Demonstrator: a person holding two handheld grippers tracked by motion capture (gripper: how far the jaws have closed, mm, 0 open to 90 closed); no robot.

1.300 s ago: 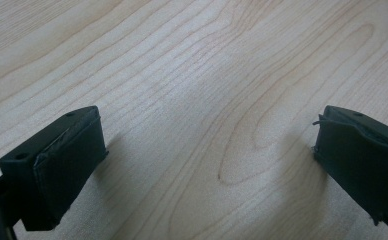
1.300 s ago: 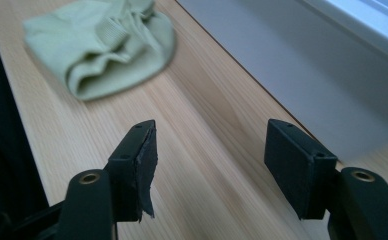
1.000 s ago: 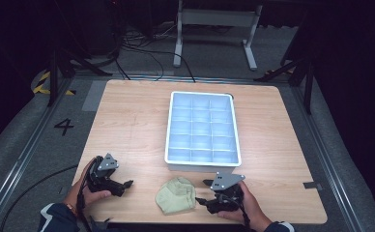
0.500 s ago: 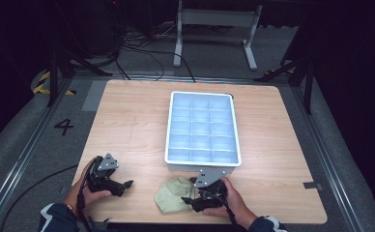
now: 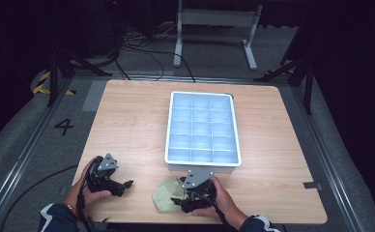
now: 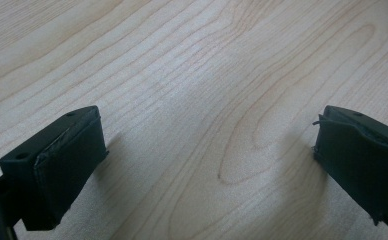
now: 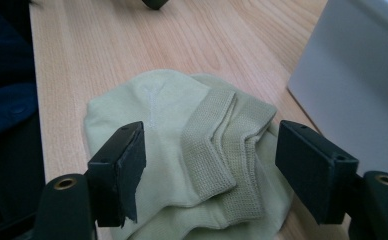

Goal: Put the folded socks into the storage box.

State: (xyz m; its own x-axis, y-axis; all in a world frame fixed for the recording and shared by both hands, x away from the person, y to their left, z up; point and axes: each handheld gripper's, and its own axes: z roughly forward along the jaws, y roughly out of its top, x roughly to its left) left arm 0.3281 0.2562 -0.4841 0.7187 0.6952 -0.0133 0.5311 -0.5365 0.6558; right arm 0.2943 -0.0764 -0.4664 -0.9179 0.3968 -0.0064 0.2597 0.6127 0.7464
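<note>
I have the right gripper [image 7: 209, 170] spread wide over the pale green socks [image 7: 192, 150], one jaw on either side of the bundle and neither pad closed on it. In the right gripper view the ribbed cuffs lie folded between the jaws, a little nearer the right-hand one, while the smooth foot part reaches out ahead and toward the left jaw. I cannot tell whether the pads brush the fabric or stand just clear of it. Just beyond the right-hand jaw rises the outer wall of the white tray [image 7: 352, 90]; the socks lie near it, and I cannot tell if they touch it.

From the high view, my right gripper [image 5: 183, 205] sits at the near edge of the worktop [image 5: 127, 121], with the socks [image 5: 164, 198] bunched under and ahead of its tips. The tray [image 5: 202, 162], split into many small compartments, lies just beyond that gripper, toward the middle of the worktop.

My left gripper [image 6: 207, 165] is also wide open and holds nothing; between its jaws I see bare wood grain. In the high view the left gripper [image 5: 126, 184] rests low on the worktop, well apart from the socks, its tips pointing across toward them.
</note>
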